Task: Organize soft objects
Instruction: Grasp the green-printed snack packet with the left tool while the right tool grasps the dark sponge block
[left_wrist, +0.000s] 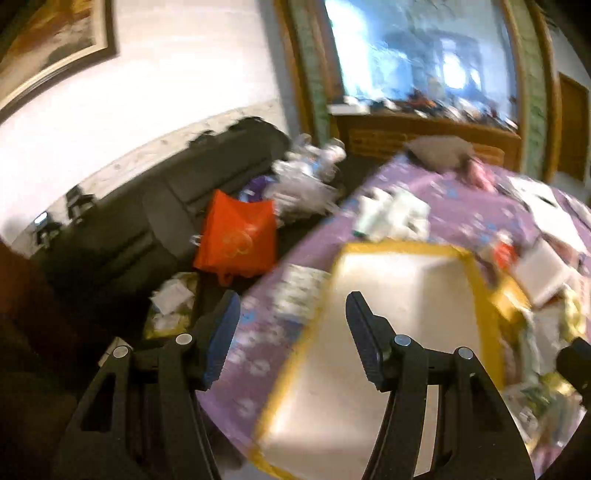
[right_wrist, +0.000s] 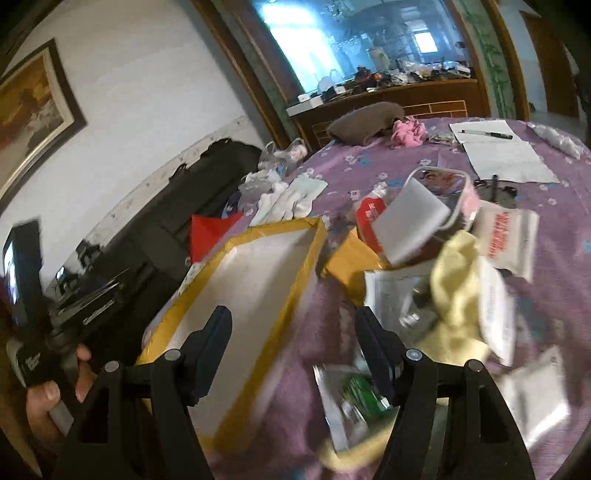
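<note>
My left gripper (left_wrist: 293, 306) hangs open and empty above a white box with a yellow rim (left_wrist: 325, 406) on the purple flowered tablecloth (left_wrist: 461, 195). White socks (left_wrist: 391, 214) lie beyond the box. In the right wrist view my right gripper (right_wrist: 291, 317) is also open and empty, over the cloth between the box (right_wrist: 255, 266) and a pale yellow cloth (right_wrist: 454, 295). White socks (right_wrist: 291, 199) lie past the box's far end. A pink cloth (right_wrist: 408, 133) and a brown cushion (right_wrist: 365, 120) sit at the table's far edge. A hand (right_wrist: 55, 384) at the lower left holds the other gripper.
A dark sofa (left_wrist: 129, 221) left of the table carries an orange-red bag (left_wrist: 240, 240) and plastic bags (left_wrist: 306, 173). Packets (right_wrist: 506, 236), a white block (right_wrist: 413, 221), a clear container (right_wrist: 443, 184) and paper with a pen (right_wrist: 498, 151) crowd the table's right side. A wooden cabinet (right_wrist: 406, 99) stands behind.
</note>
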